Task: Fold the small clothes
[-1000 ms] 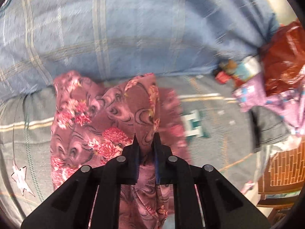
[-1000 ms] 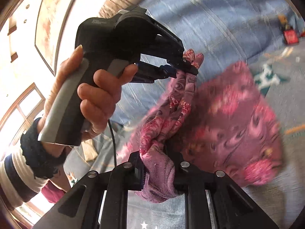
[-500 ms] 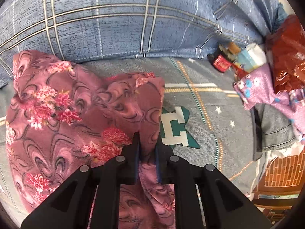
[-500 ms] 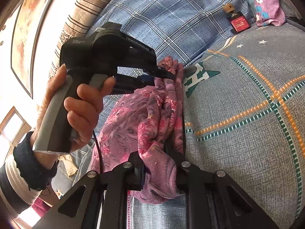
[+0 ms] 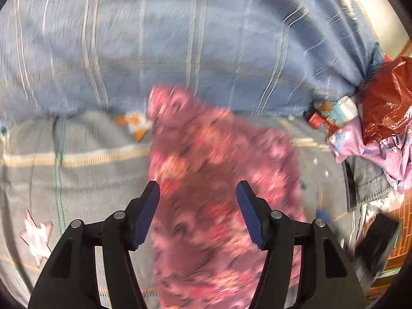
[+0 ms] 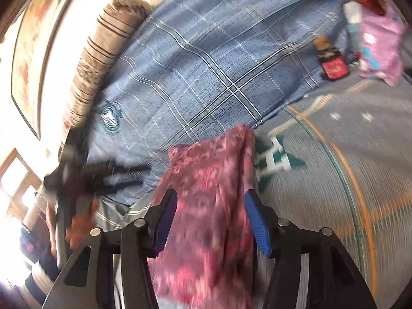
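A pink floral garment (image 5: 219, 188) lies folded in a long strip on the grey patterned bedspread (image 5: 77, 170). It also shows in the right wrist view (image 6: 206, 206). My left gripper (image 5: 197, 193) is open above the garment, which shows between its jaws. My right gripper (image 6: 210, 200) is open too, with the garment below and between its jaws. The left gripper shows blurred at the left of the right wrist view (image 6: 103, 172), off the cloth. Both views are motion-blurred.
A blue plaid blanket (image 5: 180, 38) lies behind the garment. A red plastic bag (image 5: 386, 103), a lilac garment (image 5: 373, 149), a dark denim piece (image 5: 368, 180) and small bottles (image 5: 319, 118) crowd the right. A striped bolster (image 6: 103, 51) lies at the far edge.
Both grippers have opened and let go of the pink garment, which has dropped onto the bedspread. The left gripper has pulled away to the left.
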